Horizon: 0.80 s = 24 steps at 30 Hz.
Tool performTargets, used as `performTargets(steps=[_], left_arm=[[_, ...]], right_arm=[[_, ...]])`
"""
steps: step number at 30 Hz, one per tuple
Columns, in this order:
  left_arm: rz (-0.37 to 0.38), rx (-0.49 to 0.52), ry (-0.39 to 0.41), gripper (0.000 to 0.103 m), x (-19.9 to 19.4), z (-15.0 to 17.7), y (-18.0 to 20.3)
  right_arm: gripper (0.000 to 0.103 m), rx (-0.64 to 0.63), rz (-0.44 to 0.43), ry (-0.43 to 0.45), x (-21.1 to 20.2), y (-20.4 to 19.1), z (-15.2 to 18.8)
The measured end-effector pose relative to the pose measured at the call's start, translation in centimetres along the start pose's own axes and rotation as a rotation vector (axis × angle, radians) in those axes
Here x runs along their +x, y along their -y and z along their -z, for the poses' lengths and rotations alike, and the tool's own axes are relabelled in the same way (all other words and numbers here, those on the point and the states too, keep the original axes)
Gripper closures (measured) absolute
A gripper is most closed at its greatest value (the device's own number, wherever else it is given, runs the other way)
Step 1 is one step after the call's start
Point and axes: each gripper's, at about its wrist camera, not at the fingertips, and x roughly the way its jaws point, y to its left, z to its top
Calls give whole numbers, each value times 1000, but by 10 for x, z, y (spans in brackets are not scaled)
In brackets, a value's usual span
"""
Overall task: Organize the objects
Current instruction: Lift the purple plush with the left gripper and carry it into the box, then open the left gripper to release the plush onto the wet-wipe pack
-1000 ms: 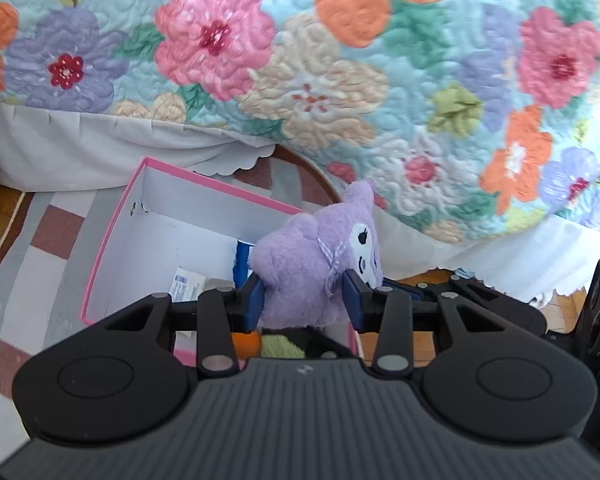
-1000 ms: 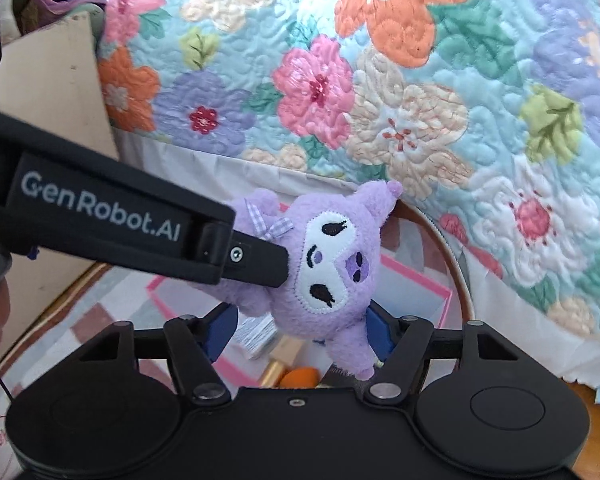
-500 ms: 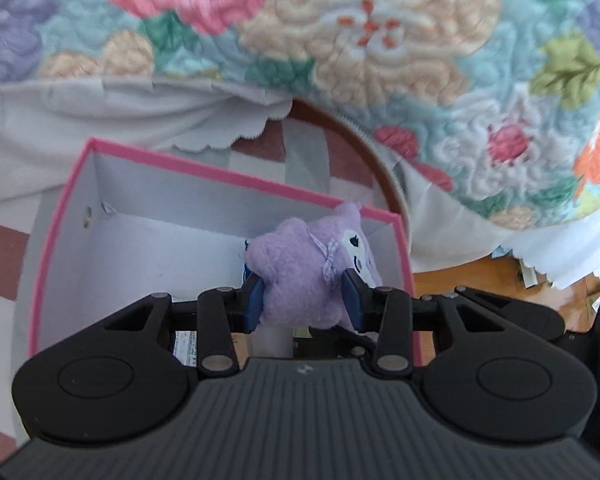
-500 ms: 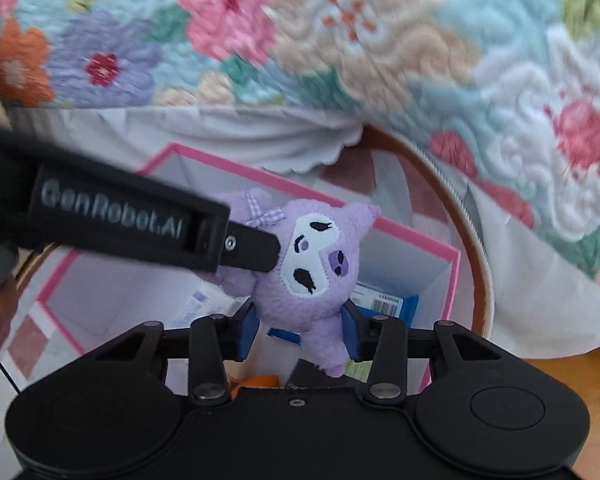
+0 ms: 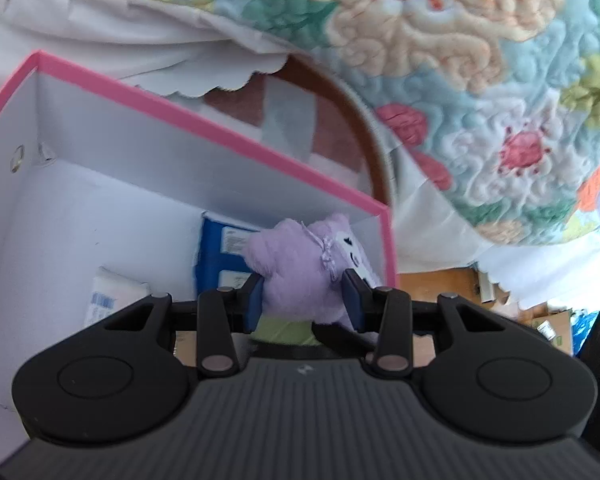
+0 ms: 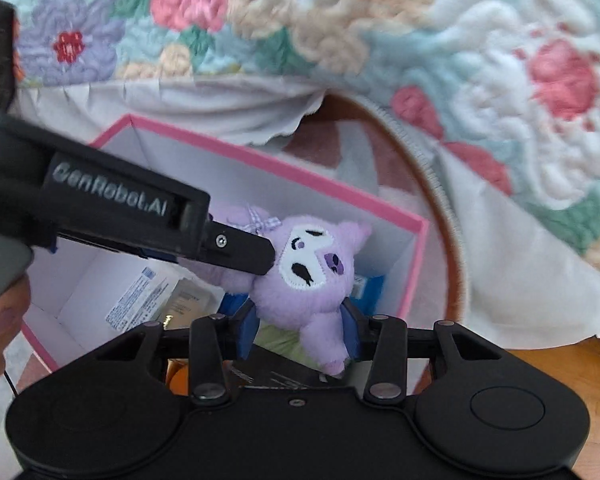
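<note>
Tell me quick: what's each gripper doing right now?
Left gripper: closed on the purple plush toy.
Right gripper: fingers have just been closing, now gripping the same toy's lower body.

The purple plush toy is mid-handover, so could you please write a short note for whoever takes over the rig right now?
Left gripper: shut on the purple plush toy, gripping its upper body.
Right gripper: has just closed its jaws on the toy's lower body.
Toy: held by both grippers over the pink-rimmed box, near its right corner.
In the box: blue packet, white packets, other items partly hidden.
Done: toy brought over the box.
Left: lower it in, release both grippers.
</note>
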Motion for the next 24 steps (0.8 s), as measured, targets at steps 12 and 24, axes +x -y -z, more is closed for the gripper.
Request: performTargets(steps=[12,24], left_arm=[[-136,25,7,64,32,-16,15],[-113,-156,-50,69,44,-5,-20]], right_arm=[[59,-70,-146,-12,27,31,-6],[57,-146,-41,-52,16,2,-21]])
